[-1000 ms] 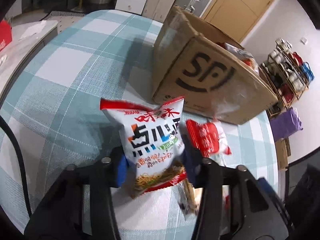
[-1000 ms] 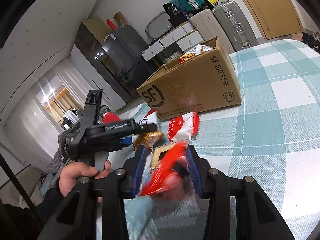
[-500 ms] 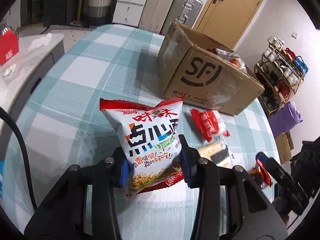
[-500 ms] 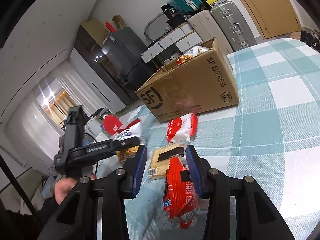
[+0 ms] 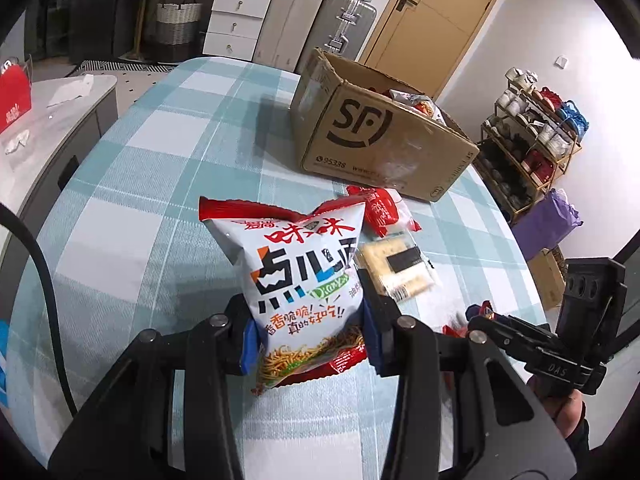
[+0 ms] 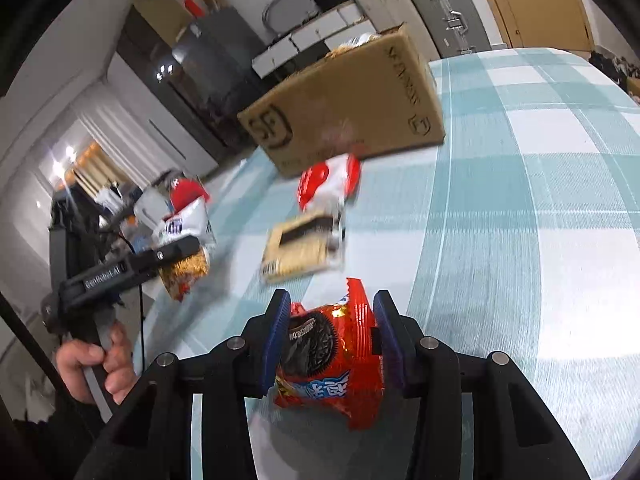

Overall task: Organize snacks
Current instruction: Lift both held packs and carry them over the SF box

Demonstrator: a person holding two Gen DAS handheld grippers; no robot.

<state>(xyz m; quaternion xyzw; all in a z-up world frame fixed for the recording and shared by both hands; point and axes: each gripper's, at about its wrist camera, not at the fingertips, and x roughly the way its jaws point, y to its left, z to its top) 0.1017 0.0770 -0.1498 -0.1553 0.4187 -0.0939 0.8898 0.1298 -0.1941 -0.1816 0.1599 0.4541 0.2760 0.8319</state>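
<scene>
Checked tablecloth (image 5: 132, 184) lies bare left of cardboard box (image 5: 380, 136).

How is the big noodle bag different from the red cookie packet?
The noodle bag is mostly white with red edges and big black letters; the cookie packet is red all over. The noodle bag pictures crispy noodles; the cookie packet pictures a dark sandwich cookie. The noodle bag is pinched by the left gripper; the cookie packet sits in the right gripper. Both are sealed snacks, outside the cardboard box.
</scene>
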